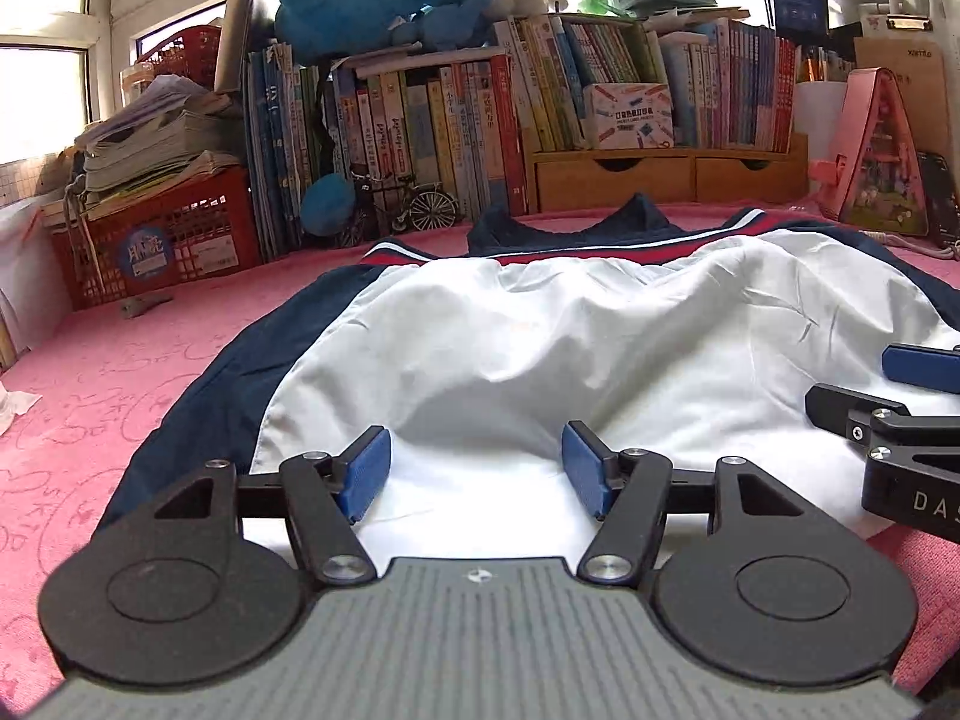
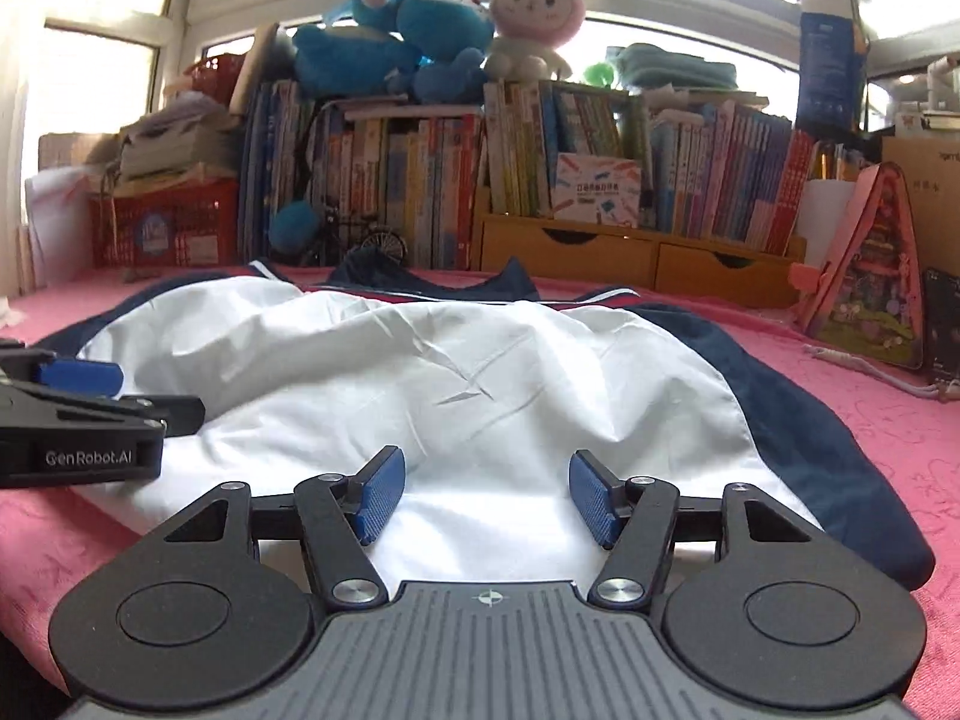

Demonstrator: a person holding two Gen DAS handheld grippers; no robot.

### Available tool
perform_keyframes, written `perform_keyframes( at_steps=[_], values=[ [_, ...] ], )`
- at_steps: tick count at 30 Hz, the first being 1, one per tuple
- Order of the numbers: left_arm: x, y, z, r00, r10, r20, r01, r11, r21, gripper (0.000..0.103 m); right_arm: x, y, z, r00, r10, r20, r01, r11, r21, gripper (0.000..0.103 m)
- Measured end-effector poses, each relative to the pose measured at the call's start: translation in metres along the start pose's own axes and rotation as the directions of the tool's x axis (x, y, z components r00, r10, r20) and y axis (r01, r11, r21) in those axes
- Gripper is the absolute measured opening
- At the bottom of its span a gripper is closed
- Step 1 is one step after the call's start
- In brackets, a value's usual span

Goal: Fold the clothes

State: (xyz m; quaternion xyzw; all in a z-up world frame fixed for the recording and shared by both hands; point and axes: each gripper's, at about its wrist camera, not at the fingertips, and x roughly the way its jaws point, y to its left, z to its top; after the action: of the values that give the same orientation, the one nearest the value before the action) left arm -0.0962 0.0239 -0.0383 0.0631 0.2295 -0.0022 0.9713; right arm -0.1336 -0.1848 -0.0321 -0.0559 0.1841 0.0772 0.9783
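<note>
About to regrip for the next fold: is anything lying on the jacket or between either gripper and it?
Nothing visible. The left gripper and right gripper both sit over the near edge of the jacket, jaws open with only white lining between them. The books and boxes stand beyond its collar, off the fabric.

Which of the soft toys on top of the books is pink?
The rabbit toy, rightmost; the toys left of it are blue.

Jacket [image 1: 540, 348] lies spread mid-desk [image 1: 120, 372], collar toward the far edge. Books [image 1: 420, 138] line that edge behind it. Crate [image 1: 162, 240] at far left corner.
</note>
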Motion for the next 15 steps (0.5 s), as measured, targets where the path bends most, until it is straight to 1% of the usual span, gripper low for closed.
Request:
perform_keyframes(
  at_steps=[1, 2, 3, 4, 6, 10, 12, 14, 15],
  values=[
    [0.000, 0.003, 0.000, 1.000, 0.010, -0.004, -0.010, 1.000, 0.003, 0.064, 0.002, 0.004, -0.002, 1.000, -0.015, -0.014, 0.015, 1.000, -0.027, 0.062],
    [0.001, 0.007, 0.001, 1.000, 0.019, -0.007, -0.019, 1.000, 0.006, 0.067, 0.003, 0.006, -0.004, 0.999, -0.032, -0.026, 0.030, 0.998, -0.048, 0.063],
    [0.001, 0.010, 0.001, 0.999, 0.044, -0.006, -0.044, 0.999, 0.018, 0.070, 0.004, 0.004, -0.004, 0.998, -0.052, -0.032, 0.050, 0.998, -0.050, 0.064],
    [0.000, 0.014, 0.001, 0.997, 0.071, -0.004, -0.071, 0.997, 0.030, 0.070, 0.004, 0.000, -0.005, 0.997, -0.073, -0.038, 0.071, 0.996, -0.051, 0.064],
    [0.000, 0.027, -0.002, 0.988, 0.152, 0.002, -0.152, 0.987, 0.057, 0.070, 0.006, -0.015, -0.005, 0.990, -0.132, -0.048, 0.130, 0.991, -0.035, 0.064],
    [0.002, 0.057, -0.007, 0.960, 0.280, 0.004, -0.280, 0.956, 0.084, 0.070, 0.005, -0.046, -0.011, 0.970, -0.239, -0.054, 0.238, 0.971, -0.019, 0.066],
    [0.001, 0.071, -0.008, 0.951, 0.310, -0.007, -0.309, 0.949, 0.057, 0.070, 0.005, -0.058, -0.015, 0.956, -0.289, -0.051, 0.288, 0.957, -0.028, 0.066],
    [0.001, 0.082, -0.009, 0.949, 0.316, -0.019, -0.316, 0.949, 0.019, 0.070, 0.004, -0.063, -0.018, 0.951, -0.306, -0.050, 0.305, 0.952, -0.022, 0.066],
    [0.001, 0.085, -0.009, 0.951, 0.308, -0.022, -0.308, 0.951, 0.000, 0.071, 0.004, -0.065, -0.019, 0.949, -0.312, -0.050, 0.311, 0.950, -0.019, 0.066]
  ],
)
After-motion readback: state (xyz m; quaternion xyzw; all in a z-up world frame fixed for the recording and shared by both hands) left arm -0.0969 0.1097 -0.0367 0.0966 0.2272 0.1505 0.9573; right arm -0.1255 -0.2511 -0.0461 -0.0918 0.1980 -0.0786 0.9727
